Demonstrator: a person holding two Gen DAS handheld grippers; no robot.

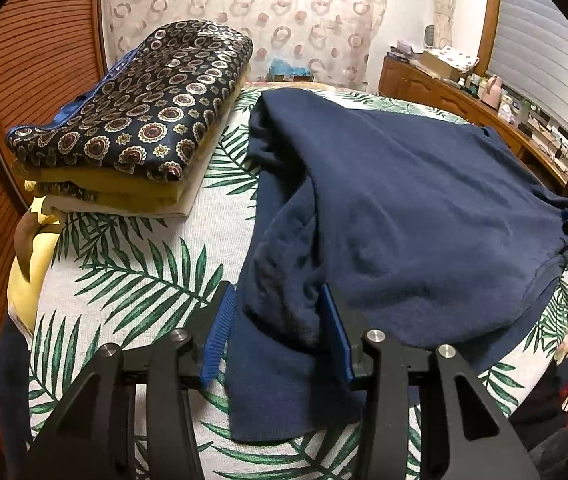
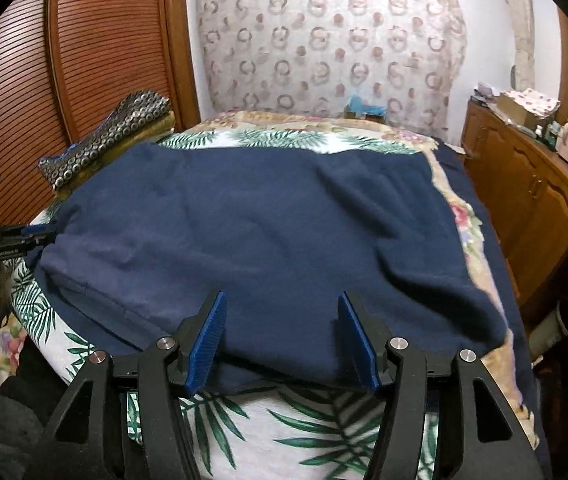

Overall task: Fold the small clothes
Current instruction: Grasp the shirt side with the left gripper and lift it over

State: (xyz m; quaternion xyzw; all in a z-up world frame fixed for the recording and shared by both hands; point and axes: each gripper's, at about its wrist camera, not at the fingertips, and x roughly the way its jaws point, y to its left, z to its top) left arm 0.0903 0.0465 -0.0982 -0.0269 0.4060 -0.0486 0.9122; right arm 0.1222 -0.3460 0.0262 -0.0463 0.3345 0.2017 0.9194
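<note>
Covering the work surface: a palm-leaf sheet (image 1: 132, 280) on a bed, lying before a circle-patterned curtain (image 2: 323, 40), with a slatted wooden door (image 2: 44, 80) at upper left and a wooden dresser (image 2: 531, 200) at right. Sitting at upper left of the left view: a stack of folded clothes (image 1: 132, 128). Lying spread across the centre: a navy garment (image 2: 264, 232). Left gripper (image 1: 278, 336): jaws standing wide, straddling a rumpled fold at the garment's edge. Right gripper (image 2: 282, 340): jaws standing wide, its near hem lying between them.

A garment (image 1: 423, 200) is spread on the bed (image 1: 144, 280); a folded stack (image 1: 132, 128) is set left of it, a cabinet (image 2: 531, 200) right.
</note>
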